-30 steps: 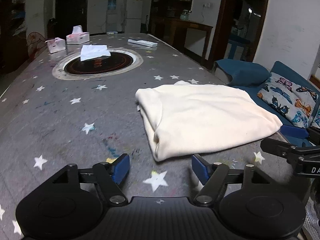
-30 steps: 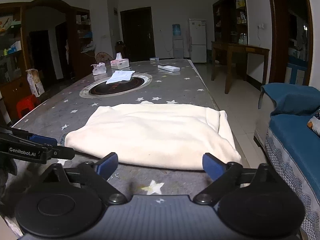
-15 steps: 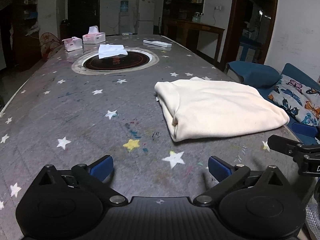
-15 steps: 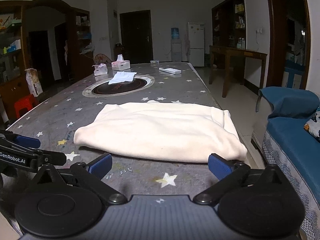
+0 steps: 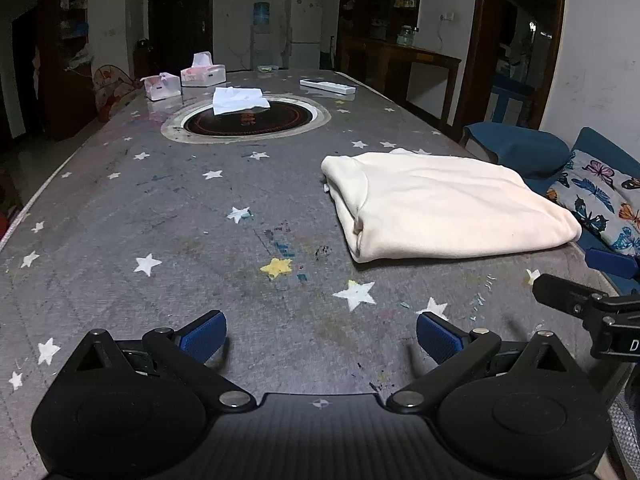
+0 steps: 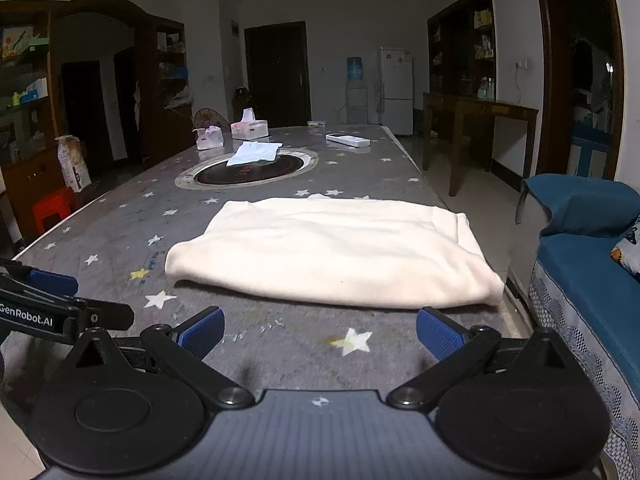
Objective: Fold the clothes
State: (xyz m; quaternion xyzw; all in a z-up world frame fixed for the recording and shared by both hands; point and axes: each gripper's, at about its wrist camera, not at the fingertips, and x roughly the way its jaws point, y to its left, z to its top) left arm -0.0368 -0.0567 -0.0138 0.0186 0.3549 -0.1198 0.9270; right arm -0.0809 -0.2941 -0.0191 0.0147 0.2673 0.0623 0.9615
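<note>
The left gripper (image 5: 320, 336) hangs low over the near edge of a long grey table (image 5: 168, 216) printed with white stars, its two blue-padded fingers spread wide with nothing between them but bare tabletop. The right gripper (image 6: 320, 334) sits just beside it, on its right, and is likewise spread wide and empty, its fingers framing a white star on the cloth. Each gripper's black frame shows at the edge of the other's view. Just beyond the right gripper's fingertips, and ahead and to the right of the left gripper, lies the folded cream garment (image 6: 332, 256), a thick, flat, roughly rectangular bundle resting on the table near its right edge; neither gripper touches it. Farther up the table a round dark cooktop (image 5: 248, 120) is set into the surface, with a white cloth (image 5: 238, 100) lying partly over its rim. Behind that stand two tissue boxes (image 5: 202, 74) and a white remote control (image 5: 328, 86). To the right of the table is a blue sofa (image 6: 580, 264) with a butterfly-patterned cushion (image 5: 600, 200). At the far wall stand a white refrigerator (image 6: 396, 96) and a water dispenser (image 6: 355, 92).
</note>
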